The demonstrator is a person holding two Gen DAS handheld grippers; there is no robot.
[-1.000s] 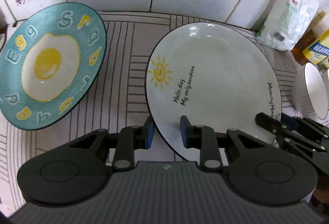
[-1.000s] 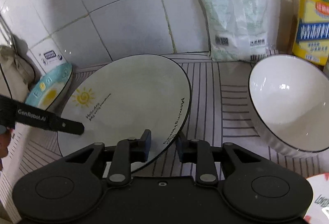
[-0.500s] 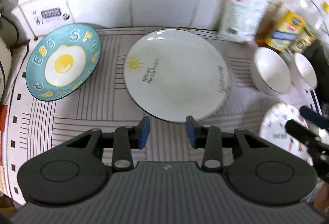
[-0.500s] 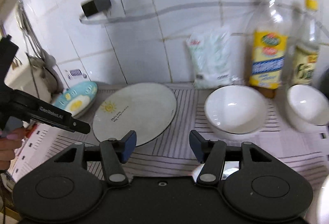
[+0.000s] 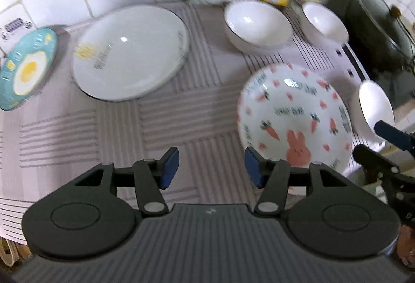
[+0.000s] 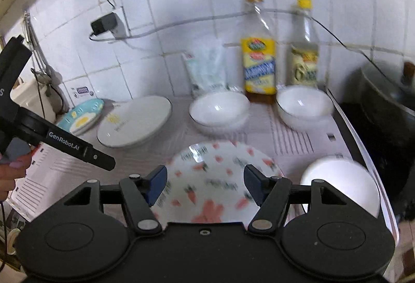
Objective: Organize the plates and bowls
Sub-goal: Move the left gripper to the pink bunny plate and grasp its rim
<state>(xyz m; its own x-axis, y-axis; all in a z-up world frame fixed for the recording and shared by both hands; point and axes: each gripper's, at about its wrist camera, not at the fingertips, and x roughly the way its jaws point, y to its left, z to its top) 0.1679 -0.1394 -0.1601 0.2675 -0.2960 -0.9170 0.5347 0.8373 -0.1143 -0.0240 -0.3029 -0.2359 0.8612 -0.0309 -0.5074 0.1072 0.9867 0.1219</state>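
Observation:
On the striped mat lie a teal egg plate (image 5: 24, 70) (image 6: 81, 118) at the far left, a white sun plate (image 5: 129, 52) (image 6: 135, 122) beside it, and a rabbit-and-carrot plate (image 5: 293, 114) (image 6: 215, 179) nearer me. Two white bowls (image 5: 256, 23) (image 5: 323, 22) stand at the back; the same pair appears in the right wrist view (image 6: 219, 107) (image 6: 303, 105). A third white bowl (image 5: 376, 106) (image 6: 339, 184) sits at the right edge. My left gripper (image 5: 211, 166) hovers over bare mat, jaws opening, empty. My right gripper (image 6: 205, 183) hangs above the rabbit plate, jaws opening, empty.
Against the tiled wall stand a white bag (image 6: 207, 67), a yellow-labelled bottle (image 6: 258, 54) and a second bottle (image 6: 304, 49). A dark pot (image 6: 389, 91) sits on a stove at the right. A plug and cable (image 6: 103, 23) hang on the wall.
Both grippers let go of the white sun plate, opened, and drew back and up to the right. The rabbit plate and all three bowls have come into view.

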